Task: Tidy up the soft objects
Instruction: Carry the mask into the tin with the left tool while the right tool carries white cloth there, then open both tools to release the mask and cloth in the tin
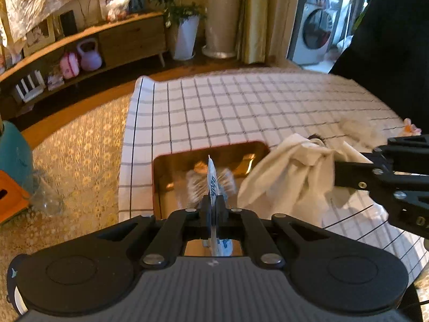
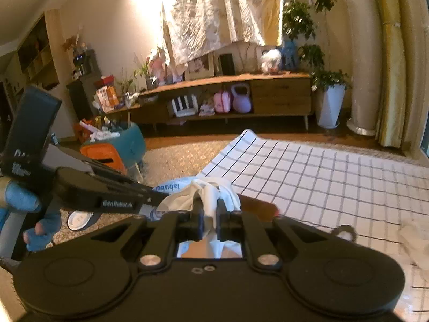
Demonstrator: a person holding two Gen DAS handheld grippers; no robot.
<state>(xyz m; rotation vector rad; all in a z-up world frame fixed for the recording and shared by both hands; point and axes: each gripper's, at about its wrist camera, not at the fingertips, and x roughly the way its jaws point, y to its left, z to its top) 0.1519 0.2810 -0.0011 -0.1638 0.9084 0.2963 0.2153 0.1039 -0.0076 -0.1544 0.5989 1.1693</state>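
Observation:
My left gripper (image 1: 213, 205) is shut on a thin white and blue printed packet (image 1: 213, 177), held edge-on above an orange tray (image 1: 166, 166) on the checked tablecloth (image 1: 241, 107). My right gripper (image 2: 208, 216) is shut on a bunched white cloth (image 2: 211, 190). In the left wrist view the cloth (image 1: 284, 177) hangs from the right gripper (image 1: 335, 171) just right of the tray. In the right wrist view the packet (image 2: 171, 186) and left gripper (image 2: 161, 197) sit just left of the cloth. The tray (image 2: 257, 205) shows partly behind it.
More soft items lie on the cloth-covered table at right: a fluffy beige piece (image 1: 356, 128) and a white cloth (image 2: 415, 241). A low wooden sideboard (image 2: 241, 99) with a purple kettlebell (image 2: 241, 98) stands beyond. A teal bin (image 2: 126, 139) and an orange box (image 2: 107, 158) are on the carpet.

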